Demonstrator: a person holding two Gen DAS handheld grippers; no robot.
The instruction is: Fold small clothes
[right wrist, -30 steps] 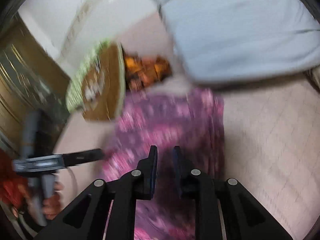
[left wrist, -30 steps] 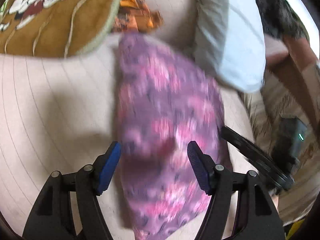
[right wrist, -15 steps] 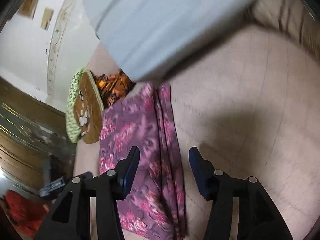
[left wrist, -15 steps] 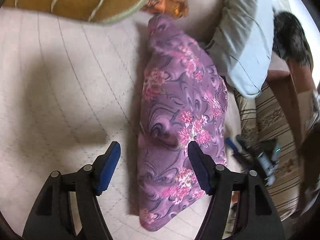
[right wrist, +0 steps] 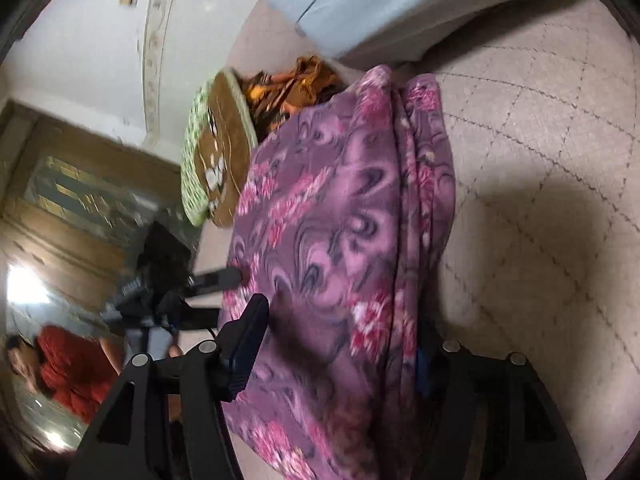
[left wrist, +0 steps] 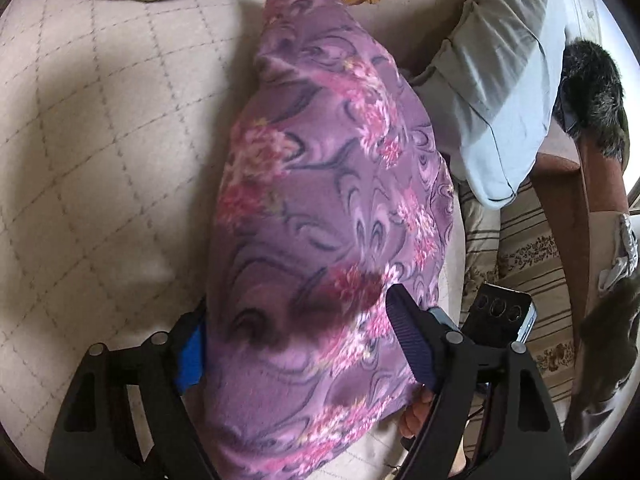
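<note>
A purple floral garment [left wrist: 320, 200] lies folded lengthwise on the beige quilted surface [left wrist: 100, 140]. My left gripper [left wrist: 296, 308] straddles its near end, jaws opening. The blue left pad [left wrist: 190, 354] sits at the cloth's edge and the right pad [left wrist: 408, 340] lies over the cloth. In the right wrist view the garment [right wrist: 340, 220] runs between the jaws of my right gripper [right wrist: 340, 320], which are also opening. Its left finger [right wrist: 248, 344] rests above the cloth; the right finger is mostly hidden behind the folded edge. The left gripper's tip [right wrist: 216, 278] touches the cloth's left side.
A brown cushion with a green rim [right wrist: 216, 160] and an orange cloth [right wrist: 292, 84] lie at the garment's far end. A pale blue pillow [left wrist: 500, 80] lies beside it. A person's arm [left wrist: 600, 200] reaches over striped fabric [left wrist: 520, 248]. A person in red [right wrist: 68, 364] sits at the left.
Both grippers have come down close to the garment's near end. The right gripper went from shut to open. The left jaws stand wider, with cloth bulging between them.
</note>
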